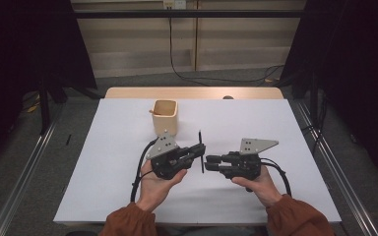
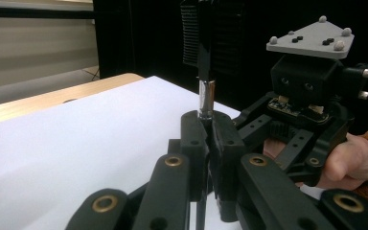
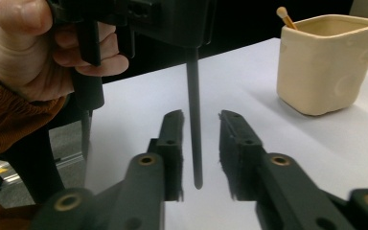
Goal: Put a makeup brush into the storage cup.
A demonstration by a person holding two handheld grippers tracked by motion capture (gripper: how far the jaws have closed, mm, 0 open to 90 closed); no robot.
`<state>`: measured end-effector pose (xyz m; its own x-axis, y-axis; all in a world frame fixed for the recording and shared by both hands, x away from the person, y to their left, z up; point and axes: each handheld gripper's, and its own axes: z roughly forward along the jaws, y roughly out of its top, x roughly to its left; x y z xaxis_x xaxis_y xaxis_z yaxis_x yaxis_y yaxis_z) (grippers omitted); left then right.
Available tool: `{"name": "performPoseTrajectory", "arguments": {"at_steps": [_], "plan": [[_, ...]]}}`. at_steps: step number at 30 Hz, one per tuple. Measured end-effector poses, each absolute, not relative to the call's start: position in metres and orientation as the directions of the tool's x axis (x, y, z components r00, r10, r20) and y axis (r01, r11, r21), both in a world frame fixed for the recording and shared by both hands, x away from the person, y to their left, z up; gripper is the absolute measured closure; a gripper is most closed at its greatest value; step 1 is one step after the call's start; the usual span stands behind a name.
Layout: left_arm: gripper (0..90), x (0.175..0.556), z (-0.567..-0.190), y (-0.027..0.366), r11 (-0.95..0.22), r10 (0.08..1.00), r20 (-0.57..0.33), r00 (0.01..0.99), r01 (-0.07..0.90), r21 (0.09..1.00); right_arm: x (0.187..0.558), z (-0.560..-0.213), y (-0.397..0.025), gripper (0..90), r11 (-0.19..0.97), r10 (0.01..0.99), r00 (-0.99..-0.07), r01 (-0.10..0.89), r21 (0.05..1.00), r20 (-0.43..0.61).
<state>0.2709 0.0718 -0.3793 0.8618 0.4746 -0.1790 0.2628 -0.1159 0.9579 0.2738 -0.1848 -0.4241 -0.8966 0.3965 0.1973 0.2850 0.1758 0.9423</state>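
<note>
My left gripper [image 1: 202, 149] is shut on a thin black brush [image 1: 200, 137] and holds it up above the white table near the middle. In the left gripper view the jaws [image 2: 210, 124] pinch the brush just below its silver ferrule [image 2: 206, 98]. My right gripper [image 1: 207, 161] points left at it and is open. In the right gripper view the brush's black handle [image 3: 194, 105] hangs between the open jaws [image 3: 201, 116] without touching either. A beige cup [image 1: 165, 117] stands behind the left gripper, upright, with a wooden stick [image 3: 283, 14] leaning inside.
A white sheet [image 1: 128, 187] covers the table, and a strip of bare wood [image 1: 192, 92] shows at the far edge. Metal rails [image 1: 24, 177] run along both sides on the floor. Cables [image 1: 187, 73] lie on the floor beyond the table.
</note>
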Motion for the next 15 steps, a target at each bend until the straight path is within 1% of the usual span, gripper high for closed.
{"name": "performPoseTrajectory", "arguments": {"at_steps": [2, 5, 7, 11, 14, 15], "plan": [[85.8, 0.2706, -0.379, 0.072, -0.111, 0.481, -0.176, 0.859, 0.259, 0.959, 0.2744, -0.4241, -0.1859, 63.0, 0.172, 0.408, -0.891, 0.291, 0.941, 0.201], [85.9, 0.2707, -0.3784, 0.0729, -0.113, 0.482, -0.173, 0.859, 0.257, 0.96, 0.2746, -0.4243, -0.186, 49.6, 0.165, 0.417, -0.886, 0.291, 0.942, 0.201], [85.9, 0.2706, -0.3781, 0.0736, -0.115, 0.488, -0.168, 0.857, 0.254, 0.96, 0.2745, -0.424, -0.1862, 45.5, 0.161, 0.42, -0.885, 0.291, 0.943, 0.201], [85.8, 0.2709, -0.3773, 0.0755, -0.116, 0.487, -0.168, 0.857, 0.254, 0.96, 0.2736, -0.4235, -0.1861, 33.1, 0.15, 0.436, -0.878, 0.29, 0.945, 0.2], [85.8, 0.2712, -0.3767, 0.0777, -0.11, 0.492, -0.172, 0.853, 0.257, 0.96, 0.2735, -0.4231, -0.186, 25.8, 0.14, 0.442, -0.874, 0.29, 0.947, 0.202], [85.8, 0.2715, -0.377, 0.0784, -0.104, 0.493, -0.175, 0.853, 0.257, 0.961, 0.2734, -0.4227, -0.1861, 21.8, 0.138, 0.447, -0.872, 0.29, 0.947, 0.201]]}}
